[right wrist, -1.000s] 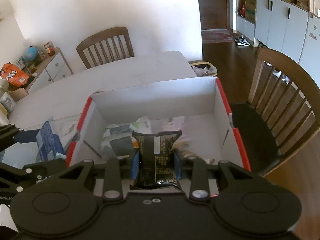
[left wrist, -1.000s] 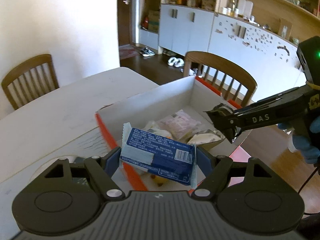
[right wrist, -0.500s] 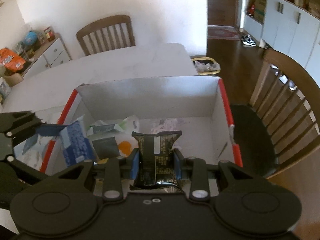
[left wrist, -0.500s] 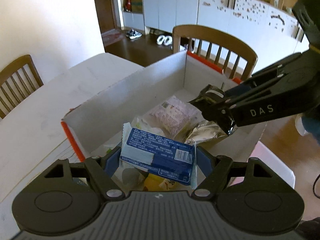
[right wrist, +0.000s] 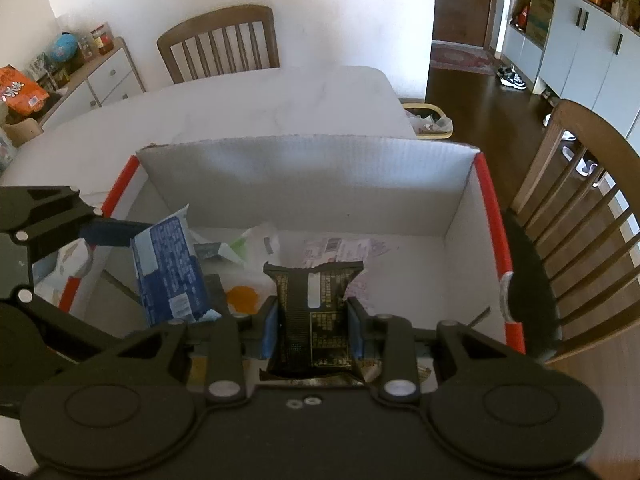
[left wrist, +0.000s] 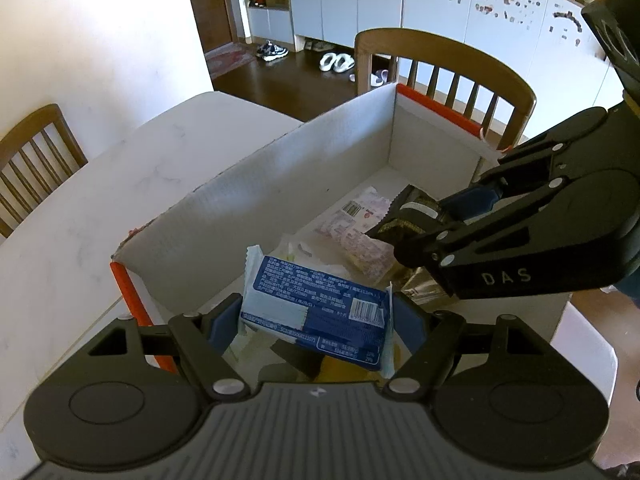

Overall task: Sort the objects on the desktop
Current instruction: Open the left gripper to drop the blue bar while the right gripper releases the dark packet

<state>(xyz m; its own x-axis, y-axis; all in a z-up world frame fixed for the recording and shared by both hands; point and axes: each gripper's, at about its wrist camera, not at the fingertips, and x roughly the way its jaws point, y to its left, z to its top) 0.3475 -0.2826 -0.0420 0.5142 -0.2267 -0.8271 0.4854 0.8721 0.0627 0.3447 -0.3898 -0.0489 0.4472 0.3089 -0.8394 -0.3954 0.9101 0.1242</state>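
A white cardboard box [left wrist: 248, 200] with orange-red edges stands on the white table; it also shows in the right wrist view [right wrist: 304, 176]. My left gripper [left wrist: 316, 316] is shut on a blue snack packet [left wrist: 320, 308] and holds it over the box's near end; the packet also shows in the right wrist view [right wrist: 168, 268]. My right gripper [right wrist: 312, 320] is shut on a black snack packet [right wrist: 316, 304] above the box floor. In the left wrist view the right gripper [left wrist: 404, 224] reaches in from the right with the black packet [left wrist: 412, 208].
Several wrapped snacks lie in the box, among them a pink-white packet [left wrist: 360, 224] and a silver one [left wrist: 420, 284]. A white table [right wrist: 260, 104] extends beyond the box. Wooden chairs stand at the far side [right wrist: 220, 40] and right [right wrist: 580, 200].
Both grippers have moved further over and down into the box with their packets. The left gripper has come in from the table side past the box's orange edge.
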